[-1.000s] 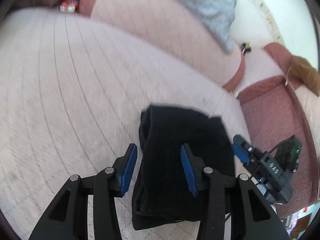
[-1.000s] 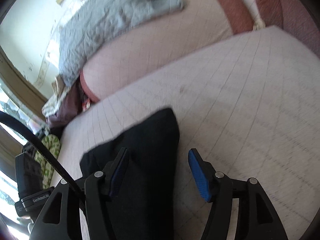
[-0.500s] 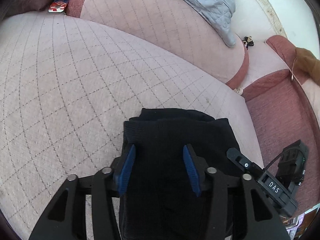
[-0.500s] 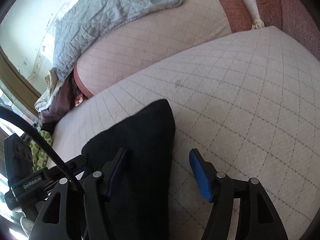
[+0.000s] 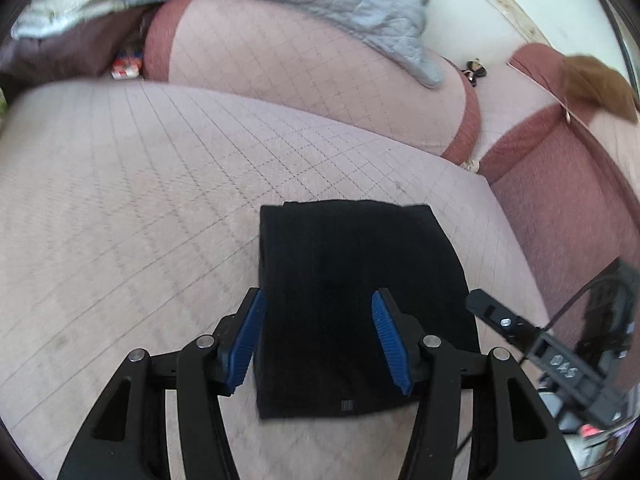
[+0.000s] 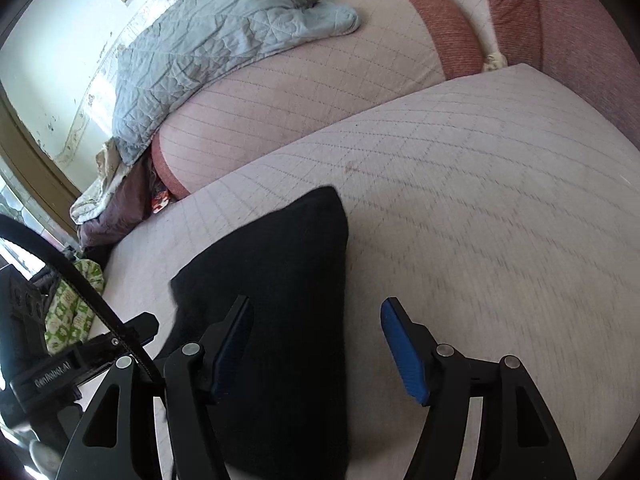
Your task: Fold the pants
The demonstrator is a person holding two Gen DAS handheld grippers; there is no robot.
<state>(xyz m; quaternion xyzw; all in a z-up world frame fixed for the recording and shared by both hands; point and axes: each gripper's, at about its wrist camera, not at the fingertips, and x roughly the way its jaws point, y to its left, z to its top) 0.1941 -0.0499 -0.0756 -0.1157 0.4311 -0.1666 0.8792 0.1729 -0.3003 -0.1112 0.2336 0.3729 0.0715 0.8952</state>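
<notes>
On the quilted pink sofa seat, the black pants now lie as a tidy folded rectangle. The left gripper has just been opening and holds nothing; the right gripper is spread, empty. Bare cushion all around.

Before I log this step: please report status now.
Left gripper open, jaws just widened; right gripper open. Black pants folded on sofa cushion. Nothing in the way.
</notes>
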